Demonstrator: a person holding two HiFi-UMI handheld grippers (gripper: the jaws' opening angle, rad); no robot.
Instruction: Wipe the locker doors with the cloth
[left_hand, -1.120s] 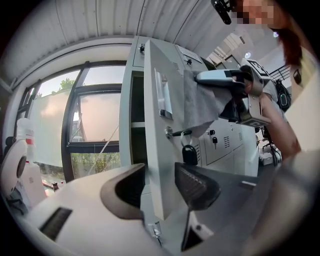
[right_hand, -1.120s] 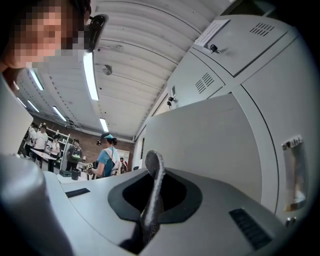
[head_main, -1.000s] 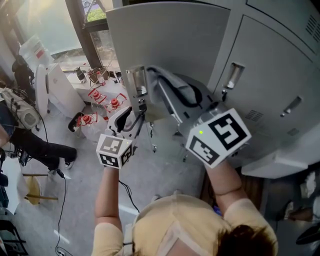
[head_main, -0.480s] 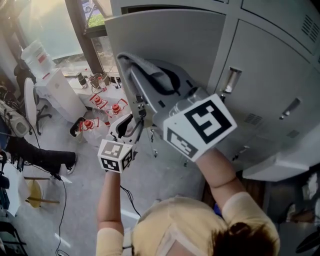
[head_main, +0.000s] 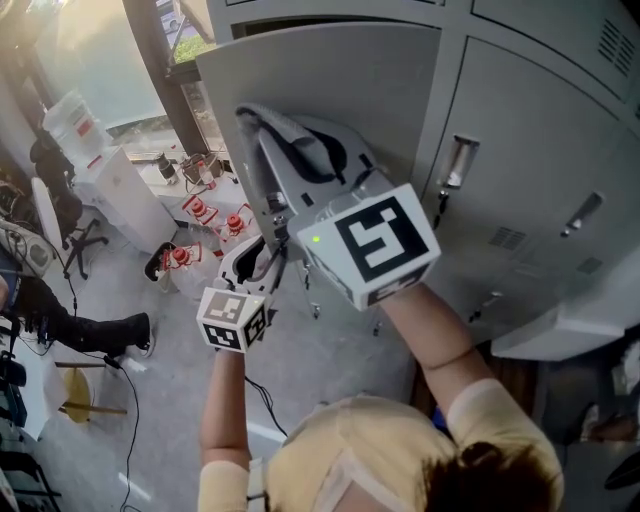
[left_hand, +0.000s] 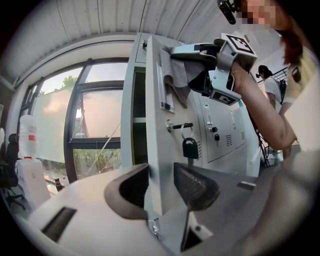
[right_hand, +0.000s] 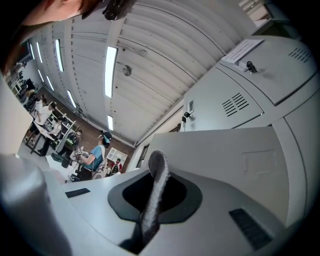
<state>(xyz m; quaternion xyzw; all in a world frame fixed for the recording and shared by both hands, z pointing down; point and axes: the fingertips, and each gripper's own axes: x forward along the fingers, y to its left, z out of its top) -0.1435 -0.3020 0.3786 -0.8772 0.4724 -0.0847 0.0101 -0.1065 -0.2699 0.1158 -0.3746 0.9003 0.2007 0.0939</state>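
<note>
The left gripper (left_hand: 160, 187), whose jaws have just been closing, pinches the free edge of the open locker door (head_main: 330, 80) below its padlock (left_hand: 190, 148), apparently to steady it. Higher up, the right gripper (right_hand: 155, 200) is clenched on the grey cloth (head_main: 305, 150), held against that door's upper front. Wiping looks underway on 1 door. Its lower part and the closed doors (head_main: 530, 150) to the right probably remain.

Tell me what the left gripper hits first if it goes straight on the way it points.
The open grey metal locker door: its edge already sits between the fingers of the left gripper, which have just been closing on it, so it likely has almost no free travel.
</note>
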